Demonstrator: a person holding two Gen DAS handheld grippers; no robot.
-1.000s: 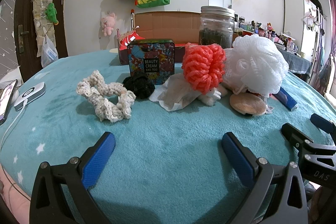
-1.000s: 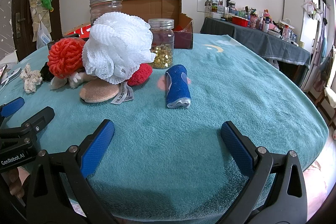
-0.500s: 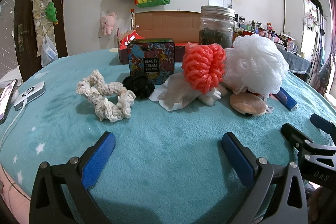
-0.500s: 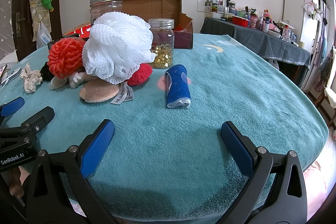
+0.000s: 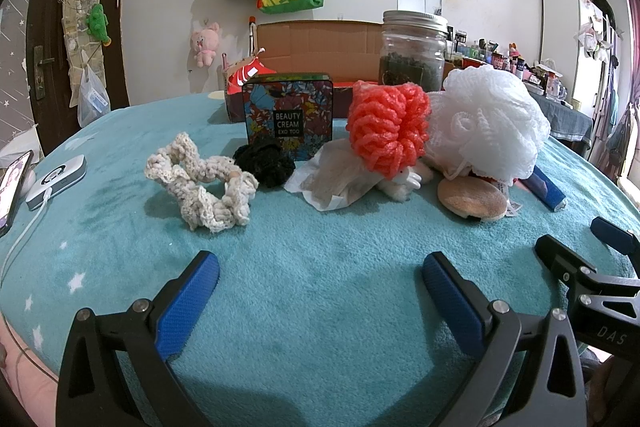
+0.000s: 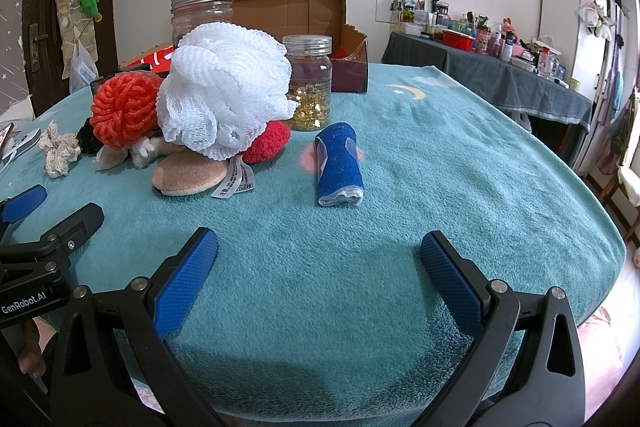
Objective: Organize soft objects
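Tip time: both hand-held grippers, left (image 5: pixel 320 281) and right (image 6: pixel 319 259), hover spread and empty, so I'd pinch the rolled blue towel (image 6: pixel 339 163) on the table (image 6: pixel 460 163) mid-roll, keeping it from unrolling.

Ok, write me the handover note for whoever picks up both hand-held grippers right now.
Left hand-held gripper: open, empty, low over the teal blanket.
Right hand-held gripper: open, empty.
Cream crochet scrunchie and black scrunchie lie ahead of the left; the rolled blue towel lies ahead of the right.
Orange mesh pouf, white bath pouf and tan powder puff are piled together.
Nothing looks sorted yet; all soft items remain.
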